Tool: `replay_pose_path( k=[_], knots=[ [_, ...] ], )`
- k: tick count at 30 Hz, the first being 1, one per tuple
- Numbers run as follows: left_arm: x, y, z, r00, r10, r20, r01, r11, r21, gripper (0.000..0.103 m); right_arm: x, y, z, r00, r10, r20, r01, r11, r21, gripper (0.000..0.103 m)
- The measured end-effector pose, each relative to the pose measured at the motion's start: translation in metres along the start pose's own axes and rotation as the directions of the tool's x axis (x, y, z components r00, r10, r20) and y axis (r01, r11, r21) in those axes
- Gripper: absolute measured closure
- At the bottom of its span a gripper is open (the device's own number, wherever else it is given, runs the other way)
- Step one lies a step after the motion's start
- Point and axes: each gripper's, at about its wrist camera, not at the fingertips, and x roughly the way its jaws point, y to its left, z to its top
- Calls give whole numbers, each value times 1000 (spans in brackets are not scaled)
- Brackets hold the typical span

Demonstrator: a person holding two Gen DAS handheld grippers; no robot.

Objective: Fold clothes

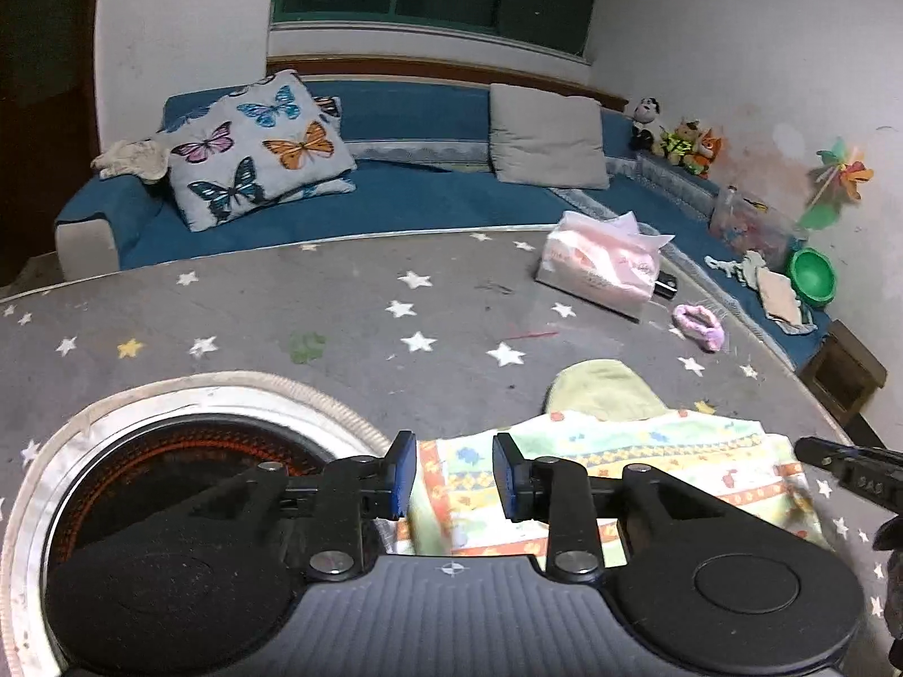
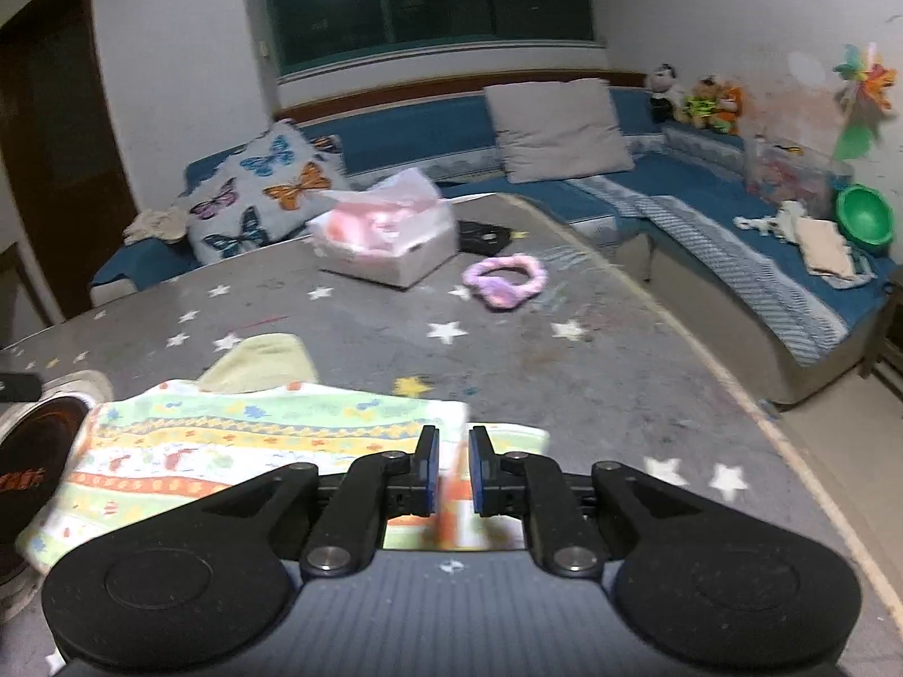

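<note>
- While lying flat on star-print table (image 1: 338, 304), beside round heater (image 1: 186, 451): patterned garment (image 1: 649, 462), partly folded, green part at far edge.
- Left gripper (image 1: 454, 474): jaws apart, straddling near-left edge, nothing clamped.
- Right gripper (image 2: 451, 468): jaws narrow, cloth between them; firm pinch — cannot tell.
- Advice: pinch both corners evenly, lift together, align edges.

I am seeing soft cloth in the striped baby garment (image 1: 649, 468). The gray star table cover (image 1: 282, 316) is looking smooth and a bit shiny. My grippers are looking like matt black plastic, left (image 1: 454, 477) and right (image 2: 451, 468). The stove ring (image 1: 186, 400) is looking like dull metal.
</note>
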Motion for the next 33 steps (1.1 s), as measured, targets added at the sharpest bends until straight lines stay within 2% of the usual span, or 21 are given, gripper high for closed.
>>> replay_pose_path(
  k=[2,3,12,19,22,26,30,33],
  knots=[
    [7,-7,0,1000,-22,-12,22,1000,17,72,4,7,0,1000,27,-8,-27,1000,-9,64],
    [11,-12,-1,999,-33,-20,34,999,26,71,7,11,1,999,38,-12,-38,999,-12,61],
    [56,-41,-1,992,-108,-66,112,991,67,72,40,41,6,992,113,-46,-116,992,-54,61],
    [89,-43,-8,987,-109,-121,118,991,67,72,60,49,6,991,121,-63,-126,989,-75,52],
    [86,-42,-9,987,-115,-116,123,990,68,71,60,49,7,990,123,-65,-128,989,-76,50],
    [79,-41,-12,987,-123,-106,131,989,72,70,52,49,7,990,122,-69,-127,989,-81,43],
    [62,-47,-22,989,-119,-90,129,986,109,63,37,52,1,989,133,-70,-139,986,-97,39],
    [49,-54,-33,990,-115,-81,126,981,148,62,23,54,-7,988,136,-70,-143,983,-111,36]
  ],
)
